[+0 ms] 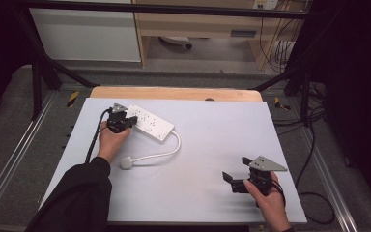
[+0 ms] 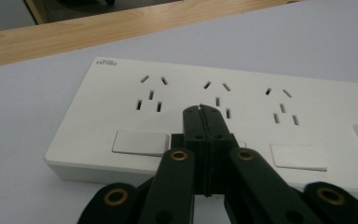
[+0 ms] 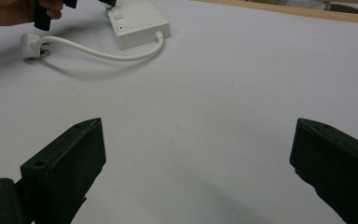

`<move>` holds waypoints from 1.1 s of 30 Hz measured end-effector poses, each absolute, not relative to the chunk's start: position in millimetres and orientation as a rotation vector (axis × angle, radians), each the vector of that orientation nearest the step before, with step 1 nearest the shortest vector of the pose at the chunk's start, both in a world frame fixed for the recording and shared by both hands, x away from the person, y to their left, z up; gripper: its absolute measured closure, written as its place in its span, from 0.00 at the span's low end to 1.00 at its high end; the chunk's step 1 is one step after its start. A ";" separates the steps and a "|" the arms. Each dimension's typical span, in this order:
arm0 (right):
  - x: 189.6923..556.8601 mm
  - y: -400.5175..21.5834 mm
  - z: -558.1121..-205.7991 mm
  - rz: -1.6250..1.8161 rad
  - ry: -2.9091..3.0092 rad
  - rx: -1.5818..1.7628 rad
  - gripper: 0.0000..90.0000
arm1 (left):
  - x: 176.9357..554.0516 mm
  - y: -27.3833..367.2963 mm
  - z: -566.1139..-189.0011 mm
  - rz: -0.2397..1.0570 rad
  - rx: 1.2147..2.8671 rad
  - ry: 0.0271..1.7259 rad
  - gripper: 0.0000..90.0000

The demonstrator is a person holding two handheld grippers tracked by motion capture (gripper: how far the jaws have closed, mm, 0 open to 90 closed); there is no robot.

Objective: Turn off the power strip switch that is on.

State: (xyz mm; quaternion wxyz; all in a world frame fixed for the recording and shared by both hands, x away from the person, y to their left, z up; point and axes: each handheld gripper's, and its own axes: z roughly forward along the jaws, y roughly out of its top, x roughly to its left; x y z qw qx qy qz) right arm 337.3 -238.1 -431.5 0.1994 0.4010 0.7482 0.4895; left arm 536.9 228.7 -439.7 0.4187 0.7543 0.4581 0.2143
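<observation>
Fingers of the left gripper are pressed together, empty, tips over the white power strip near its middle sockets. Right gripper fingers stand wide, holding nothing, well apart from the strip. Its right end is cut off in the left gripper view; the high view shows the cord and plug on the pale tabletop, wooden far edge, dark room beyond.

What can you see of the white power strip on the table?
The power strip is a flat white block, plastic by its look, lying slantwise on the pale sheet. Its top has rows of sockets and flat rocker switches. A white cord curls to an unplugged plug. The shut left gripper sits over its middle switch.
</observation>
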 end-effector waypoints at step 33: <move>337.5 -238.3 -431.5 1.372 2.090 1.122 0.04 | 537.4 229.9 -442.6 0.531 1.883 1.145 1.00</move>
